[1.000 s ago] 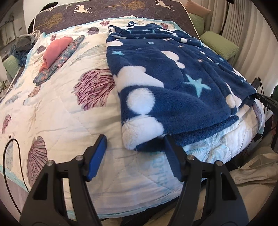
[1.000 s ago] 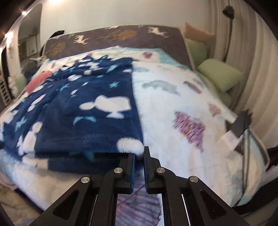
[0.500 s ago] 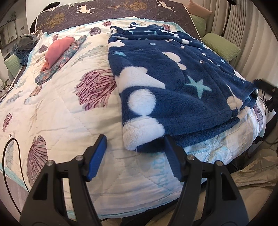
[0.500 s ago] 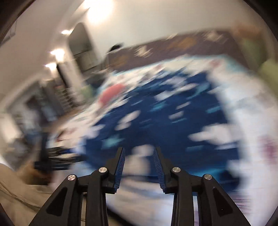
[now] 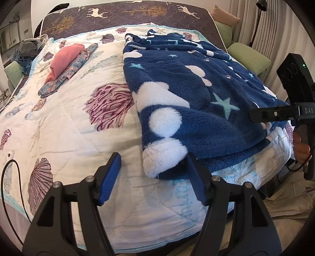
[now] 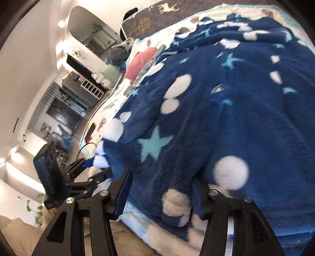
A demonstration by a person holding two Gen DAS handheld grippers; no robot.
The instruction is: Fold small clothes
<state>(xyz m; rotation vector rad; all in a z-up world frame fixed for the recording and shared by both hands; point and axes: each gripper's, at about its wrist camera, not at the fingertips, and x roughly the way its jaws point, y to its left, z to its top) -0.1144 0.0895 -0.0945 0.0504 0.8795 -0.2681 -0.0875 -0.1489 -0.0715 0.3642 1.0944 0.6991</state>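
Note:
A dark blue fleece garment (image 5: 196,94) with white dots and pale stars lies folded on the quilted bed (image 5: 69,137). My left gripper (image 5: 152,177) stands open at the near edge. The garment's white near-left corner lies between its fingers, close to the right one, unpressed. In the right wrist view my right gripper (image 6: 160,197) is at the garment's (image 6: 216,108) near-right hem, its jaws opening with fleece between them. One right finger (image 5: 271,114) and a hand reach in at the left view's right edge. The left gripper (image 6: 96,169) shows at that view's left.
A folded pink and floral pile (image 5: 67,65) lies at the bed's far left. Green pillows (image 5: 248,59) line the right side, and a dark patterned headboard (image 5: 128,17) closes the far end. A black cable (image 5: 9,177) runs over the quilt's near-left corner. Shelves (image 6: 78,94) stand left.
My right gripper swung from the bed's right side to the garment's near-right hem and went from shut to parted. It now shows at the left view's right edge. The left gripper stayed put.

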